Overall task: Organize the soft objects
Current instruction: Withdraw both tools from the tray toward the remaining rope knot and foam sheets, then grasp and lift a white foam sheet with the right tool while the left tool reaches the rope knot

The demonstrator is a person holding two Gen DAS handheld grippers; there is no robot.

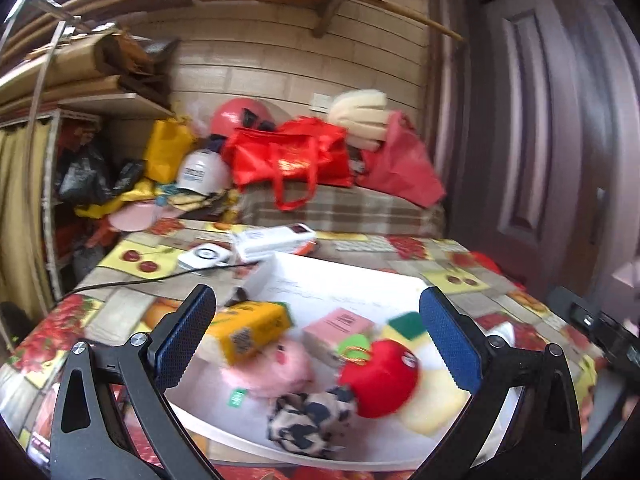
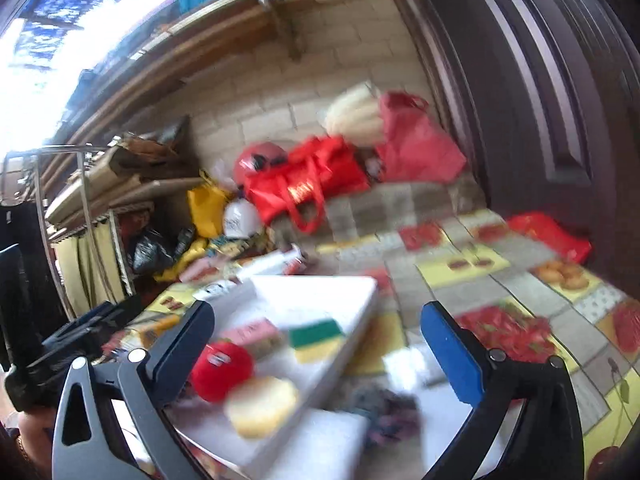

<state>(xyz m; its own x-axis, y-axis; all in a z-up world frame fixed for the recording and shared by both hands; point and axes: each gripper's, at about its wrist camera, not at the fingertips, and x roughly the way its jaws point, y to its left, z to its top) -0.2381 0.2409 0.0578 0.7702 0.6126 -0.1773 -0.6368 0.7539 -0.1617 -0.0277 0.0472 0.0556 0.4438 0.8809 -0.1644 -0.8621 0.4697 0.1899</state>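
Fruit-print tablecloth [image 1: 120,308] carries a white tray [image 1: 344,280] holding red plush apple [image 1: 380,380], pink plush [image 1: 276,368], spotted scrunchie [image 1: 308,420] and yellow-green sponge [image 2: 316,340]; left gripper [image 1: 316,340] and right gripper [image 2: 320,344] both hover spread apart, gripping nothing.
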